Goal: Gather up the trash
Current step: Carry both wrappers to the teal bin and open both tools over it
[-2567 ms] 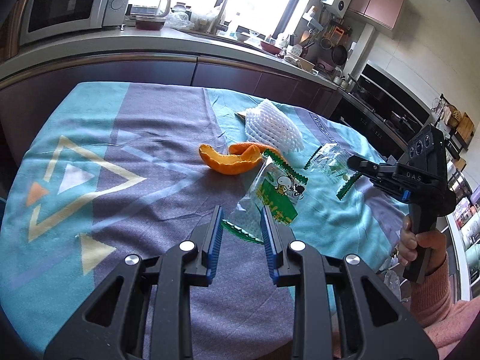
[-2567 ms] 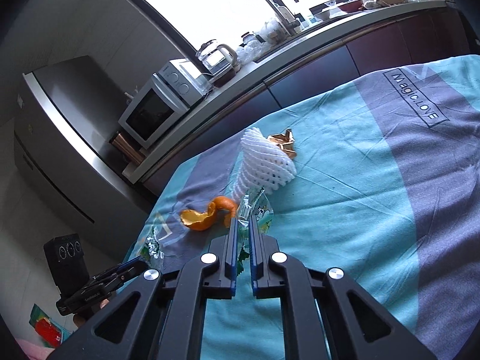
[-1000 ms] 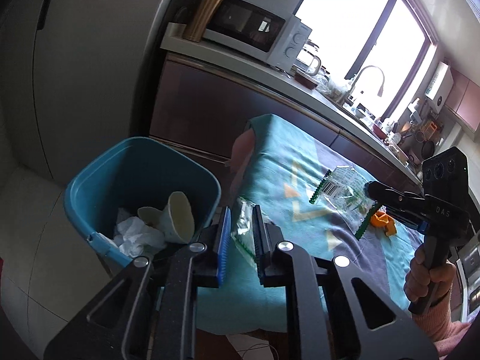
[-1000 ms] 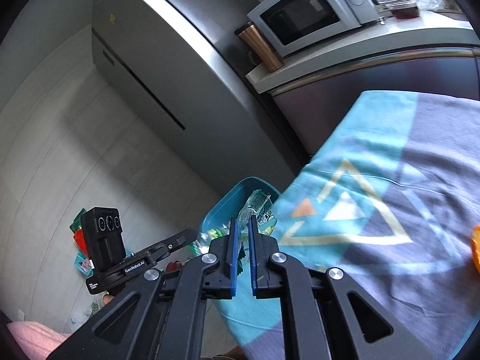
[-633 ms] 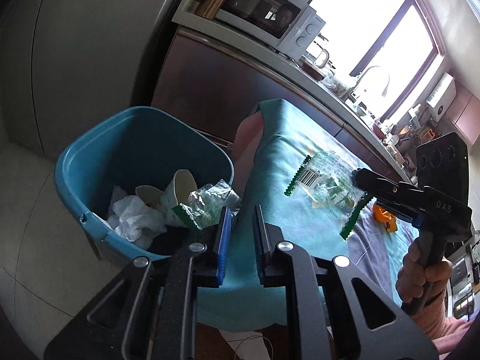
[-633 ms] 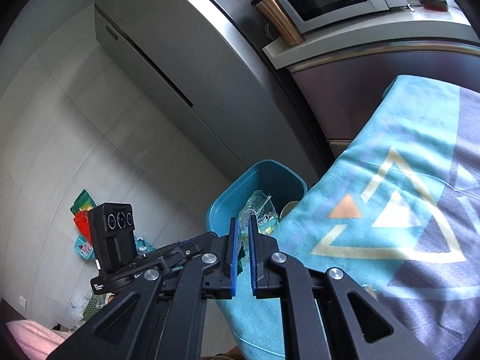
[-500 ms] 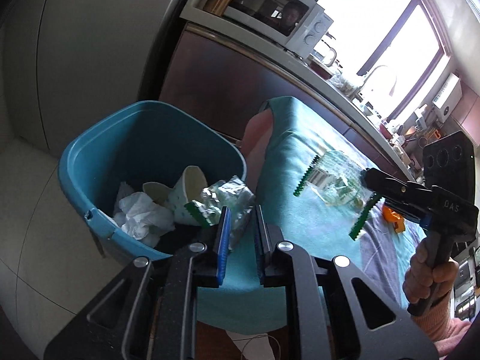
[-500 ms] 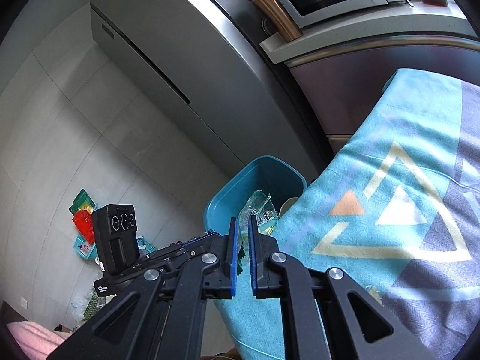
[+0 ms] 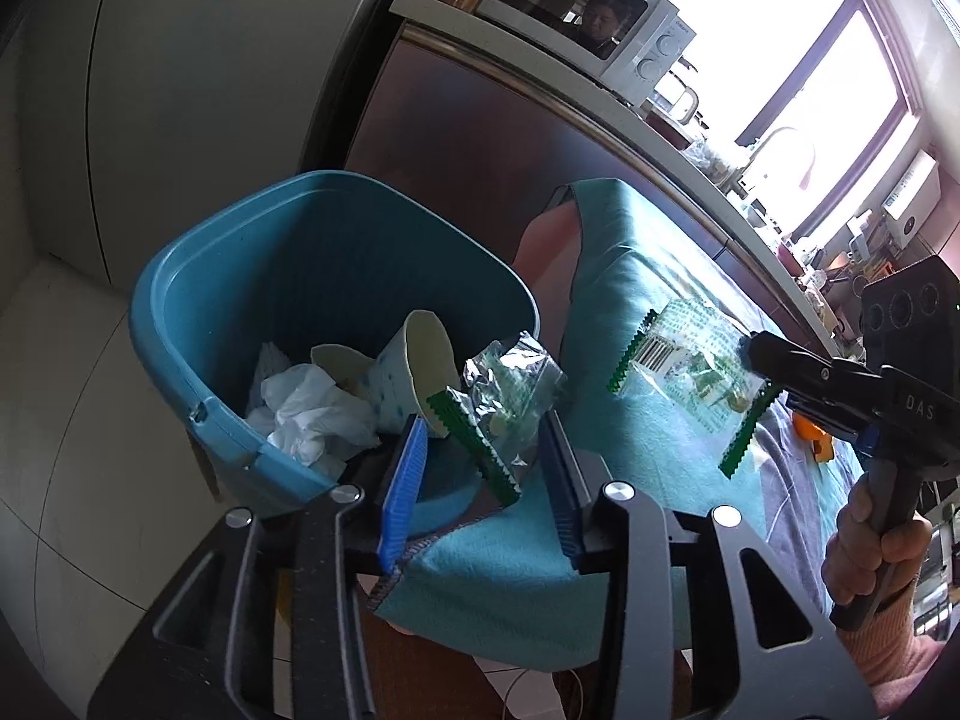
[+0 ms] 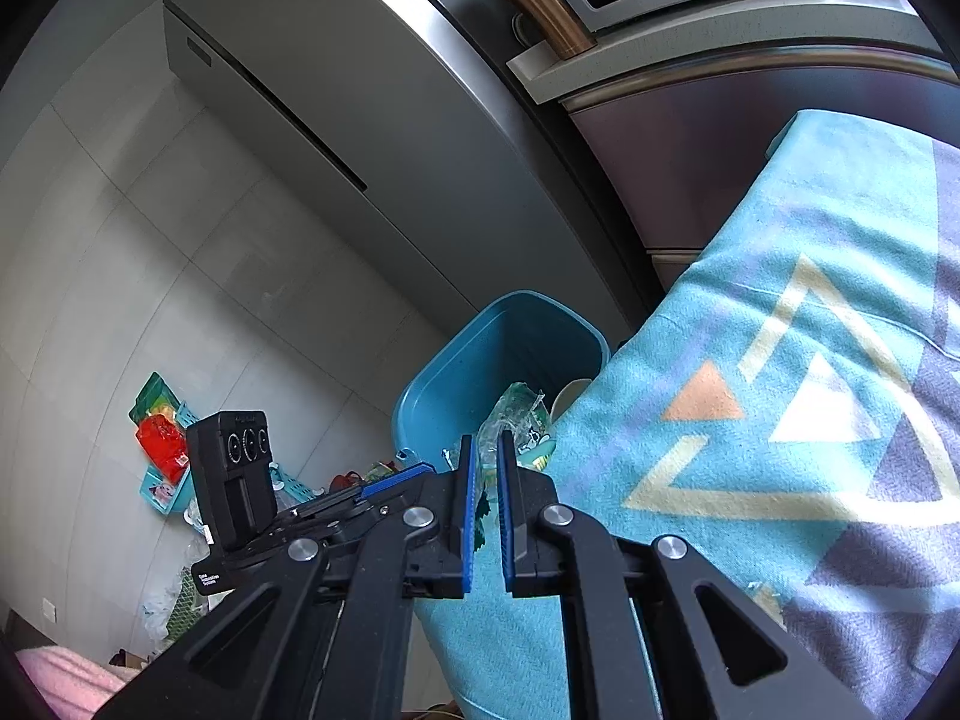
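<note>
A blue trash bin (image 9: 180,324) stands on the floor beside the table and holds crumpled tissue (image 9: 306,408) and paper cups (image 9: 420,360). My left gripper (image 9: 483,450) is open just above the bin's near rim. A crinkled clear wrapper with green toothed edges (image 9: 510,396) sits loose between its fingers, over the bin. My right gripper (image 10: 485,468) is shut on a second clear and green snack wrapper (image 10: 519,414), which shows in the left wrist view (image 9: 690,360) held above the tablecloth. The bin also shows in the right wrist view (image 10: 444,384).
The table has a teal and purple tablecloth (image 10: 810,420) with its edge next to the bin. An orange peel (image 9: 813,435) lies on it behind the right gripper. A steel fridge (image 10: 360,120), a counter with a microwave (image 9: 570,24), and floor clutter (image 10: 162,438) surround the spot.
Both grippers carried their wrappers from the table to the bin. My left gripper has now opened wide and its wrapper has come free. The right gripper stays shut on its wrapper.
</note>
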A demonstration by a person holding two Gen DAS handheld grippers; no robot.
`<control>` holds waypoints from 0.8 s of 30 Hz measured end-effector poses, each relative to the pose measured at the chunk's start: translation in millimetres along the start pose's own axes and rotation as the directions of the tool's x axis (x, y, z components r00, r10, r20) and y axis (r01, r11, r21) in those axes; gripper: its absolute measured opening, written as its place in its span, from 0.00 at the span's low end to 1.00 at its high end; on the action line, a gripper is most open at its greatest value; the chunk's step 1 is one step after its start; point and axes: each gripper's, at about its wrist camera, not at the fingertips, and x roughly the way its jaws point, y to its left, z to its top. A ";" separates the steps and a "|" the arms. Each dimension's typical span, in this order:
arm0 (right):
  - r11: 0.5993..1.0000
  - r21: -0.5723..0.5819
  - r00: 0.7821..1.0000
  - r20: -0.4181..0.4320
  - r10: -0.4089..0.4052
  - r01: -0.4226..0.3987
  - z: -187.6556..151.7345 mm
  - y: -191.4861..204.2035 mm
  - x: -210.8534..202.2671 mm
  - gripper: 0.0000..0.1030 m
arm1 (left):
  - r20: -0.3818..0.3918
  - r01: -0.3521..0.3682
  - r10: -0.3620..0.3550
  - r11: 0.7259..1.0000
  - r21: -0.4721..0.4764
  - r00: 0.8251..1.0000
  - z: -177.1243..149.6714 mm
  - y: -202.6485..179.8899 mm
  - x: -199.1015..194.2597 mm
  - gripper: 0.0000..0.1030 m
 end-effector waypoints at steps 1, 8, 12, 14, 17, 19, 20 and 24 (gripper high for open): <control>1.000 0.001 1.000 -0.002 0.000 0.000 -0.3 0.0 1.2 0.06 | -0.004 0.004 -0.004 1.000 -0.004 1.000 0.6 1.8 3.3 0.38; 1.000 0.007 1.000 -0.010 -0.003 0.003 0.4 -1.9 5.4 0.06 | -0.057 0.035 -0.038 0.998 -0.045 0.998 5.5 13.2 28.1 0.41; 1.000 0.012 1.000 -0.016 -0.008 0.008 0.1 -4.2 8.8 0.06 | -0.060 0.059 -0.063 0.996 -0.062 0.996 6.3 16.4 35.2 0.31; 1.000 0.013 1.000 -0.020 -0.009 0.009 0.6 -5.4 11.4 0.06 | -0.051 0.063 -0.067 0.996 -0.070 0.996 7.0 17.4 36.7 0.23; 1.000 0.015 1.000 -0.024 -0.008 0.008 2.1 -6.2 15.2 0.06 | -0.035 0.066 -0.069 0.995 -0.069 0.997 9.2 15.0 34.6 0.20; 1.000 0.012 1.000 -0.024 -0.005 0.006 5.0 -5.1 18.4 0.06 | -0.019 0.063 -0.065 0.996 -0.065 0.998 11.3 14.4 30.6 0.18; 1.000 0.012 1.000 -0.023 0.000 0.001 6.6 -4.3 20.0 0.06 | -0.012 0.063 -0.064 0.996 -0.066 0.998 12.6 15.3 27.5 0.17; 1.000 -0.002 0.999 -0.028 0.017 -0.017 15.0 2.7 31.1 0.06 | 0.029 0.015 -0.013 0.998 -0.053 1.000 19.5 17.0 13.9 0.17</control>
